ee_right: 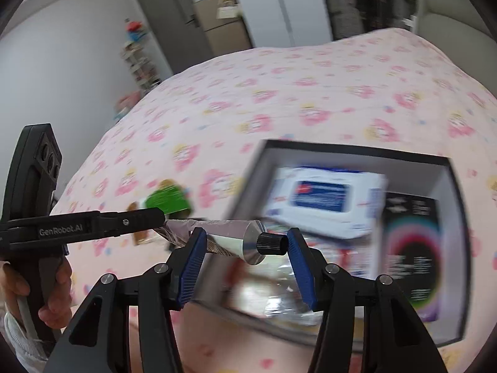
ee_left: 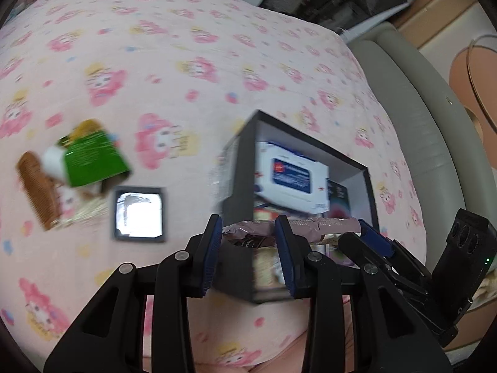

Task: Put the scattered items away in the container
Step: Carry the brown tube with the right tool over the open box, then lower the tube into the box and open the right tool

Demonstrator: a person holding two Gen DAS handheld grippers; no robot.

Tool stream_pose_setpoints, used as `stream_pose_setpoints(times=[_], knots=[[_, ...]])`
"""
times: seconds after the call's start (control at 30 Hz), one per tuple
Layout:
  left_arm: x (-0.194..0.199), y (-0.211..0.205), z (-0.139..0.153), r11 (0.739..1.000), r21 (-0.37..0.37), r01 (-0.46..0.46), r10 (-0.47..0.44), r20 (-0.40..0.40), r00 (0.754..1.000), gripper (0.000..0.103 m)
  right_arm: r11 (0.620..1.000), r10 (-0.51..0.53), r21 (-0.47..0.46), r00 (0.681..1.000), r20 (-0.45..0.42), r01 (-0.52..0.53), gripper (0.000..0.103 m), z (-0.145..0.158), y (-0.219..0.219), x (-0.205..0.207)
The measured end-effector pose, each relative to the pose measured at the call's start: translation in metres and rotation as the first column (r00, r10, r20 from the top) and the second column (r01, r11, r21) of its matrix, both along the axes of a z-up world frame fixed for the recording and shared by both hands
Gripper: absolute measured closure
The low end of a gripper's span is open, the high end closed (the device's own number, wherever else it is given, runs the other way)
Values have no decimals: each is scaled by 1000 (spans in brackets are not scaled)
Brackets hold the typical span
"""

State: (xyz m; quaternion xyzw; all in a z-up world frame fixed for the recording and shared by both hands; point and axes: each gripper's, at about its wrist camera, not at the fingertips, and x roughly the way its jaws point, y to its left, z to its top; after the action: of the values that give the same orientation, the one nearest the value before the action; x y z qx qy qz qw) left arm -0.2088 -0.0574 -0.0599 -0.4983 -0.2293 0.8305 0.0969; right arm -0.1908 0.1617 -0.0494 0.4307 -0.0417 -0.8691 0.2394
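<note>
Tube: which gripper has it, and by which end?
The left gripper pinches the tube by its flat crimped tail. The right gripper is open, its fingers straddling the capped end without closing.

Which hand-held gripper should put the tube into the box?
Left. The left hand-held gripper already holds the tube by its crimped end, with the tube above the open box. The right hand-held gripper is open around the cap and looks not to grip it.
</note>
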Motion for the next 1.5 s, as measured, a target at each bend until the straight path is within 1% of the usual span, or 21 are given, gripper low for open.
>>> stream_pose_setpoints(times=[0.03, 0.1, 0.13, 0.2, 0.3, 0.33, 0.43, 0.57, 0.63, 0.77, 0.83, 0.87, 0.93, 1.0, 1.03, 1.1, 1.13, 1.2, 1.27, 1.4, 1.5], knots=[[-8, 13, 1, 1000, -28, 5, -5, -9, 1000, 68, 1000, -16, 1, 1000, -1, 16, 53, -2, 12, -5], [-22, 36, 1, 997, -70, 25, -27, -20, 999, 69, 999, -14, -29, 999, 29, 15, 54, -10, 30, -17], [-29, 45, -2, 998, -37, 50, -50, -4, 999, 69, 998, -7, -55, 999, 49, 10, 57, -15, 37, -22], [-40, 63, -12, 994, 40, 101, -102, 29, 994, 71, 995, -2, -101, 997, 78, 10, 58, -26, 46, -29], [-48, 91, -22, 990, -9, 137, -137, 47, 990, 71, 990, 10, -138, 997, 78, 1, 58, -32, 45, -31], [-49, 97, -24, 989, -19, 143, -142, 51, 988, 73, 990, 13, -139, 997, 80, -2, 58, -33, 43, -32], [-50, 105, -29, 989, -37, 147, -144, 57, 988, 73, 994, 2, -113, 997, 76, 7, 58, -38, 44, -33], [-49, 102, -37, 987, -59, 151, -147, 68, 987, 73, 998, -46, -47, 992, 113, 51, 58, -56, 49, -32], [-43, 101, -40, 985, -72, 156, -151, 71, 986, 73, 998, -54, -6, 990, 132, 56, 58, -63, 47, -30], [-29, 98, -47, 982, -117, 148, -139, 78, 987, 73, 995, -72, 81, 988, 134, 61, 58, -70, 38, -26], [-18, 97, -44, 981, -128, 145, -139, 53, 989, 73, 990, -88, 119, 988, 127, 73, 58, -71, 35, -20], [-11, 96, -41, 981, -131, 142, -139, 37, 990, 73, 988, -95, 132, 988, 119, 79, 58, -69, 35, -16], [2, 94, -34, 981, -138, 135, -136, 9, 991, 66, 983, -111, 153, 990, 91, 96, 58, -61, 35, -6], [18, 91, -24, 979, -163, 120, -125, -23, 992, 62, 974, -135, 190, 990, 39, 125, 56, -48, 34, 8], [26, 90, -18, 978, -178, 113, -121, -39, 992, 62, 970, -143, 201, 990, 15, 137, 55, -41, 33, 14], [44, 86, -6, 974, -204, 98, -115, -73, 991, 61, 968, -150, 201, 989, -13, 150, 52, -29, 32, 25], [51, 84, 0, 973, -212, 93, -114, -87, 990, 59, 968, -152, 197, 988, -21, 153, 51, -24, 32, 30], [65, 80, 9, 971, -222, 85, -112, -111, 988, 57, 970, -152, 186, 988, -37, 156, 51, -12, 29, 42], [81, 75, 18, 970, -229, 77, -109, -132, 985, 57, 971, -144, 186, 988, -56, 152, 50, -1, 24, 55], [108, 61, 32, 974, -218, 58, -95, -166, 981, 57, 974, -118, 184, 990, -82, 131, 50, 15, 13, 74], [125, 51, 40, 976, -215, 40, -81, -187, 979, 57, 978, -100, 174, 991, -94, 115, 45, 23, 5, 89]])
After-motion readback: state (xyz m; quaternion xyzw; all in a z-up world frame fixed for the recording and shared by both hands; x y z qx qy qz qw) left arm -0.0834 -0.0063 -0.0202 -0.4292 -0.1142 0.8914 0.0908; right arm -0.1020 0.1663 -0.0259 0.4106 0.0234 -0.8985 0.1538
